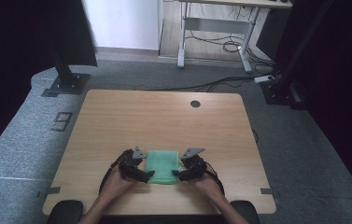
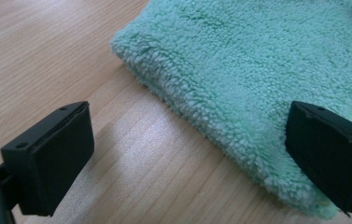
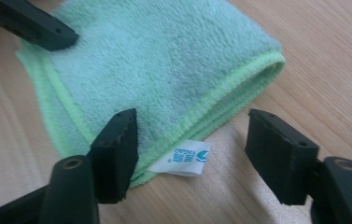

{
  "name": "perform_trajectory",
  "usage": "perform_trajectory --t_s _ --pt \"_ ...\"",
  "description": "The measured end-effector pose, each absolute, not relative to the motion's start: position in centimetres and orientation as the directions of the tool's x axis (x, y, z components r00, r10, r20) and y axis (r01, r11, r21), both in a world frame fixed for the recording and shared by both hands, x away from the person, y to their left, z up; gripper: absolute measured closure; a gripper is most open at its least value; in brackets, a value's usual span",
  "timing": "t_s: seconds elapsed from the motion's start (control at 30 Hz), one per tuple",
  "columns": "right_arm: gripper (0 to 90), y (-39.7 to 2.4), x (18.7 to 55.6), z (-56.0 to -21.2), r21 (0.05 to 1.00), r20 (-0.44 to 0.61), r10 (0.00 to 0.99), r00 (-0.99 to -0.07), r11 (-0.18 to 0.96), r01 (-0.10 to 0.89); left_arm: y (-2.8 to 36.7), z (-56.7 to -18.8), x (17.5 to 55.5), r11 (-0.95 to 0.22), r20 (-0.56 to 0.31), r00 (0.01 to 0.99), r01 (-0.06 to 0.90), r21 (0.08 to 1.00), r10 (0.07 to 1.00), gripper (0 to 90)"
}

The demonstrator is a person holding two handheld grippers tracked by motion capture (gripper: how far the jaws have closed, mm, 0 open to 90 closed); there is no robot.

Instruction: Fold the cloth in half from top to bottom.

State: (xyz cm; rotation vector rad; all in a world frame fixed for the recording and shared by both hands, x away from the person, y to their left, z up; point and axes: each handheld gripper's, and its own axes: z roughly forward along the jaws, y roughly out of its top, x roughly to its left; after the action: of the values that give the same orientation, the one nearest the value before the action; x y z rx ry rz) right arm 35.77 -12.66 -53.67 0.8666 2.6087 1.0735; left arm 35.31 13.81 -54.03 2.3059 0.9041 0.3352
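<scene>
A folded green towel (image 1: 163, 166) lay flat on the wooden desk (image 1: 164, 116), near the desk's front edge and about midway along it. The person's two hands came in from that edge, one at each side of the towel.

The left gripper (image 1: 148, 175) sat at the towel's left side, low over the desk. In the left gripper view its jaws stood spread wide: one jaw hung over bare wood beside the towel (image 2: 257, 74), the other over the fluffy edge of the cloth. Neither jaw pressed the towel, and the stretch between them was partly wood, partly the towel's folded corner.

The right gripper (image 1: 176, 173) sat at the towel's right side. In the right gripper view its jaws were parted, about half spread, with the towel's stitched edge and a small white label (image 3: 181, 158) between them. One jaw lay over the towel (image 3: 164, 60) near its front corner; the other stood over bare wood just beside the folded edge. The pads did not pinch the cloth. The label stuck out from the towel's layered hem and rested on the desk. At the far side of the towel in that same view, a black jaw of the left gripper (image 3: 29, 23) lay over the cloth's opposite edge.

A round hole (image 1: 195, 103) showed in the desk well behind the towel.
</scene>
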Motion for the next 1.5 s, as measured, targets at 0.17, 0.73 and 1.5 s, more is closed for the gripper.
perform_trajectory --t_s 0.17,0.73,1.5 --pt "55.0 -12.8 35.0 -52.3 0.722 0.083 0.55 -0.831 0.541 0.43 14.4 -53.5 35.1 -0.531 -0.026 0.724 0.529 0.662 0.689 3.5" --pt "89.2 -10.7 33.0 -52.3 0.661 0.008 0.447 -0.894 0.669 0.341 14.9 -53.8 34.8 -0.533 -0.013 0.709 0.543 0.649 0.705 4.9" --pt "39.3 -11.6 31.9 -53.5 0.659 0.037 0.518 -0.854 0.63 0.411 15.1 -53.5 33.4 -0.557 -0.029 0.733 0.542 0.629 0.68 5.2"
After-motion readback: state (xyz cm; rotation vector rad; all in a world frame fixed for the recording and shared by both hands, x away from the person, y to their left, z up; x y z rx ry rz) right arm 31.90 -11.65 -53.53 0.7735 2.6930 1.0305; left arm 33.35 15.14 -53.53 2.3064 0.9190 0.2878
